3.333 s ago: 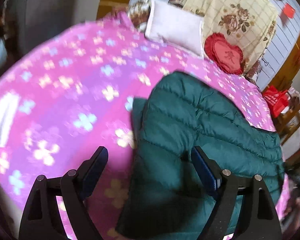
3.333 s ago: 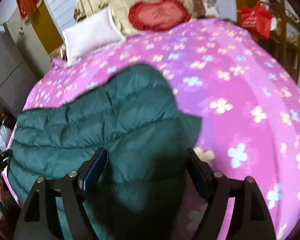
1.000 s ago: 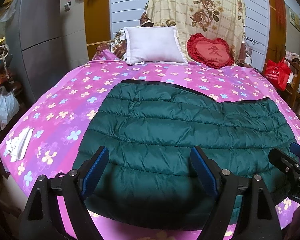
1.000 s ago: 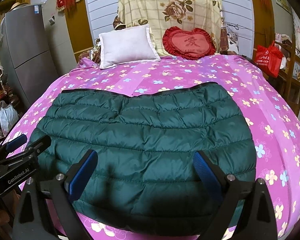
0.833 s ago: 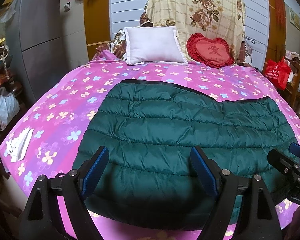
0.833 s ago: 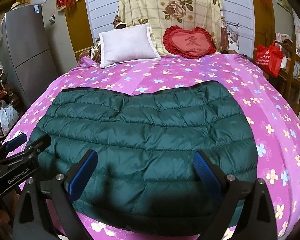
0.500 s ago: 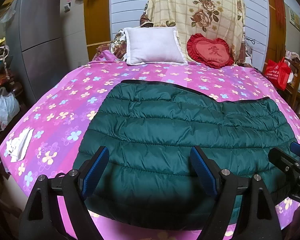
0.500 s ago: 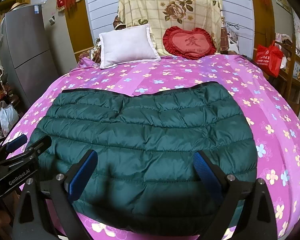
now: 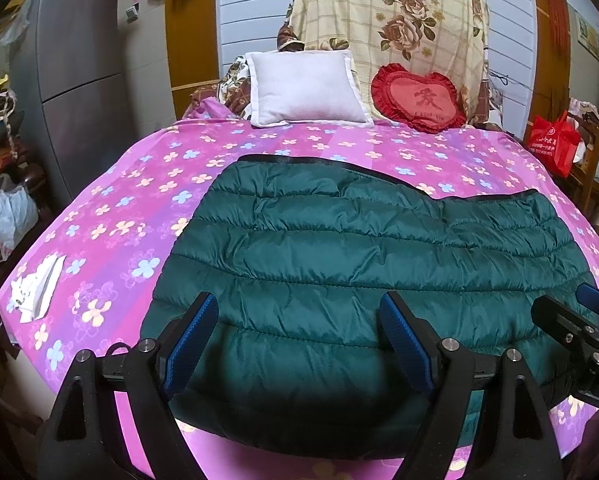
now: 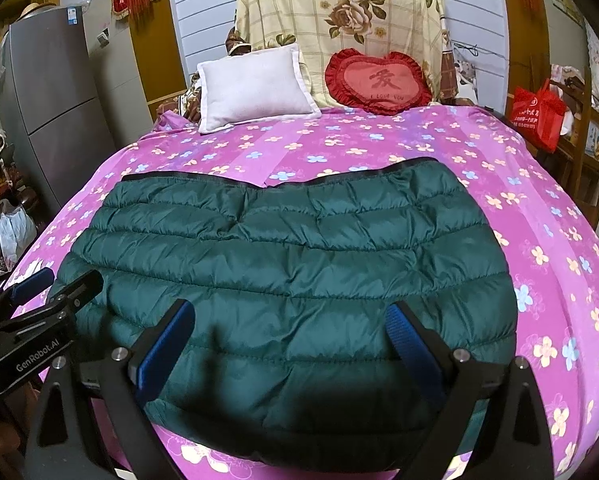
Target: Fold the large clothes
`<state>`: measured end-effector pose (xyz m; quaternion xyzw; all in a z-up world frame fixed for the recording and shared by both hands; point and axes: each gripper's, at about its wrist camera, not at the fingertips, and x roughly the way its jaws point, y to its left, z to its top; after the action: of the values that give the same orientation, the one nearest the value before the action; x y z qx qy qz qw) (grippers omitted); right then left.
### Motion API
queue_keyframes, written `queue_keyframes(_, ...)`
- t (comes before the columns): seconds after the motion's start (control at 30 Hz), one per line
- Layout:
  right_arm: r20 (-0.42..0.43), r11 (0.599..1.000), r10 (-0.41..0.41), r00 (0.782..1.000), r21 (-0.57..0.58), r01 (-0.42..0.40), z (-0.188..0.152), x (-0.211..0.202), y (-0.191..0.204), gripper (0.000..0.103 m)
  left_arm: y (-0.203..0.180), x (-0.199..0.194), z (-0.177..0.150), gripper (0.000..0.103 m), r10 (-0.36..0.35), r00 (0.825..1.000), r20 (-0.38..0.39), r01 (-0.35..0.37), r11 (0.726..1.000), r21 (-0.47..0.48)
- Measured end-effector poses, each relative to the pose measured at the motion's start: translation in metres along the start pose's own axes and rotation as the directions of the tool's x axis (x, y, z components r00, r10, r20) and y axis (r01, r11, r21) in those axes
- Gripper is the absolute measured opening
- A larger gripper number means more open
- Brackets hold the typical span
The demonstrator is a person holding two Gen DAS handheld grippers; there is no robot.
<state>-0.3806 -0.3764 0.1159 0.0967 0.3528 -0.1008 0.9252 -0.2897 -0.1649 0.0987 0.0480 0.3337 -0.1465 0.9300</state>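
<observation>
A dark green quilted down jacket (image 9: 359, 256) lies folded into a wide, flat rectangle on the pink flowered bed sheet (image 9: 147, 200); it also shows in the right wrist view (image 10: 291, 264). My left gripper (image 9: 299, 336) is open and empty, held above the jacket's near left part. My right gripper (image 10: 291, 340) is open and empty above the jacket's near middle. The right gripper shows at the right edge of the left wrist view (image 9: 579, 320), and the left gripper shows at the left edge of the right wrist view (image 10: 43, 300).
A white pillow (image 9: 303, 88) and a red heart cushion (image 9: 419, 100) lean at the bed's head. A grey fridge (image 9: 79, 72) stands left, a red bag (image 9: 551, 144) right. Crumpled white paper (image 9: 35, 288) lies on the sheet's left edge.
Since 3.3 s ago both grippers pulled back from close above the jacket to the bed's foot. Over the last second nothing has visibly moved.
</observation>
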Motion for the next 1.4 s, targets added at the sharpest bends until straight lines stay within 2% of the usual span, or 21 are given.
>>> queue_keyframes(1.4, -0.016, 1.000, 0.002, 1.000, -0.007, -0.002, -0.0007, 0.0044, 0.0044, 0.099, -0.0030, 0.0027, -0.0021, 0.062, -0.008, 1.000, 0.008, 0.008, 1.000, 0.001)
